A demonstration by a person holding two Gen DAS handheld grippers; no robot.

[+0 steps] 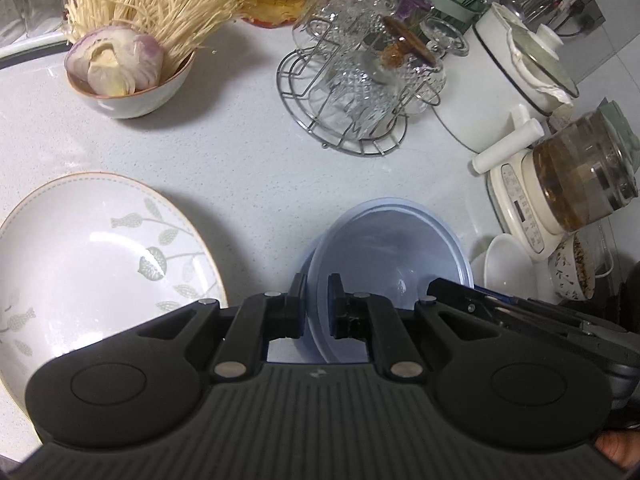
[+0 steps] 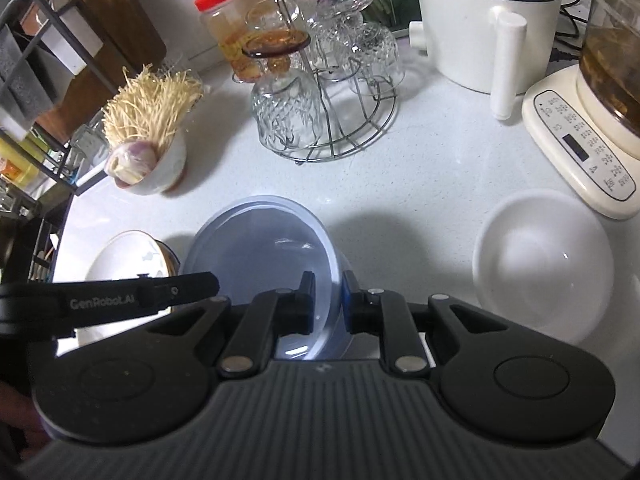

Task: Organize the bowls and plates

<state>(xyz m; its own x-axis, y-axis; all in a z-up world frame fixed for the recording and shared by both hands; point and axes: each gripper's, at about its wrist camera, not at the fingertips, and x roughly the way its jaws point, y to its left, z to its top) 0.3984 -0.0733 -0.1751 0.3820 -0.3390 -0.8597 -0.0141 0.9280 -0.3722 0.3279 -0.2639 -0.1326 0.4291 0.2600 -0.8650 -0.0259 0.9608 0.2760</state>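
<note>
Left wrist view: the left gripper pinches the left rim of a translucent blue plastic bowl, one black finger outside the wall and one inside. That bowl sits over the white speckled countertop. To its left lies a wide white ceramic plate with green leaf print. Far left stands a white bowl of enoki mushrooms and a purple onion; far centre, a wire rack of upturned cut-glass tumblers.

Right wrist view: the right gripper pinches the same blue bowl on its right rim. The left gripper's arm enters from the left edge at the bowl's other side. A plain white bowl sits on the counter to the right, apart from the blue one.
</note>
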